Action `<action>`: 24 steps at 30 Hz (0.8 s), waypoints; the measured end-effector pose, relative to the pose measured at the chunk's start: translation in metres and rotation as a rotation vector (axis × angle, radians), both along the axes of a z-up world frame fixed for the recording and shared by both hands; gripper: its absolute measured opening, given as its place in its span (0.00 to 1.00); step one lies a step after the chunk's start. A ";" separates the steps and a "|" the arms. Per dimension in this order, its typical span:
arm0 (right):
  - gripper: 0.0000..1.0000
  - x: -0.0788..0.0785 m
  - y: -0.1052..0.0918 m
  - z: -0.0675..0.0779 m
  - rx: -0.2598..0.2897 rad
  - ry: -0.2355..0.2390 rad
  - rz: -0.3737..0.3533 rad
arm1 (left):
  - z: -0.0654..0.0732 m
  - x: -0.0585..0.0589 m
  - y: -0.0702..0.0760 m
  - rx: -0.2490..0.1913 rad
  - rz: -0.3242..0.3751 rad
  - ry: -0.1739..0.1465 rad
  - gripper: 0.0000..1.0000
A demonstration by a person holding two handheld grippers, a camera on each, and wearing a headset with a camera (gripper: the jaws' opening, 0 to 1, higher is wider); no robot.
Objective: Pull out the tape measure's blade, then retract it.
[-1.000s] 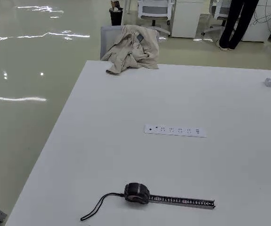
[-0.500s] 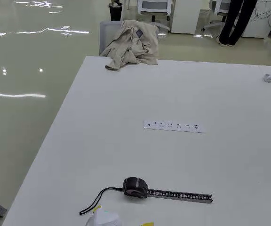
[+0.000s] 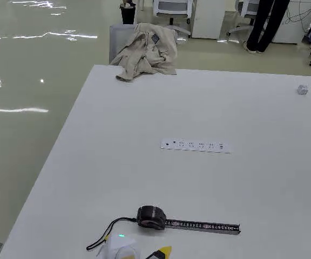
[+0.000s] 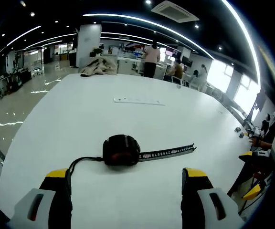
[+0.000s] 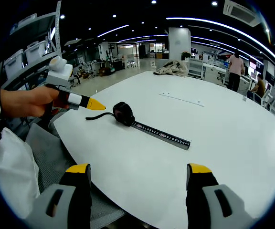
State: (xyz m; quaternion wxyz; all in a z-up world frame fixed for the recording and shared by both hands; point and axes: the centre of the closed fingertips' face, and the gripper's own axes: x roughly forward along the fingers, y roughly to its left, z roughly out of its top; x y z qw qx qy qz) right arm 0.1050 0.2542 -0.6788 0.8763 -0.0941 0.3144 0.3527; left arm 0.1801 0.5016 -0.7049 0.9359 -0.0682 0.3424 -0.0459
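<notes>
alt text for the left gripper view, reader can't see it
A black tape measure lies on a white table, part of its blade pulled out toward the view's right, ahead of the left gripper, whose yellow-tipped jaws stand wide open. A white power strip lies farther back.

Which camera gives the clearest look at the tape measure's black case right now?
The left gripper view: the tape measure case sits large and centred, close ahead. The head view shows it small near the bottom edge; the right gripper view shows it farther off, from the side.
</notes>
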 end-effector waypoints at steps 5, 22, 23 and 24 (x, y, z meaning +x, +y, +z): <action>0.84 0.006 0.001 -0.002 -0.017 0.001 0.041 | -0.009 0.006 -0.007 -0.018 0.001 0.019 0.94; 0.84 0.046 -0.002 -0.015 -0.117 -0.012 0.182 | -0.017 0.034 -0.009 -0.005 0.037 0.020 0.92; 0.84 0.049 -0.001 -0.015 -0.127 -0.014 0.190 | -0.018 0.035 -0.009 -0.006 0.040 0.023 0.91; 0.84 0.051 -0.001 -0.016 -0.128 -0.014 0.196 | -0.020 0.036 -0.008 -0.003 0.041 0.026 0.91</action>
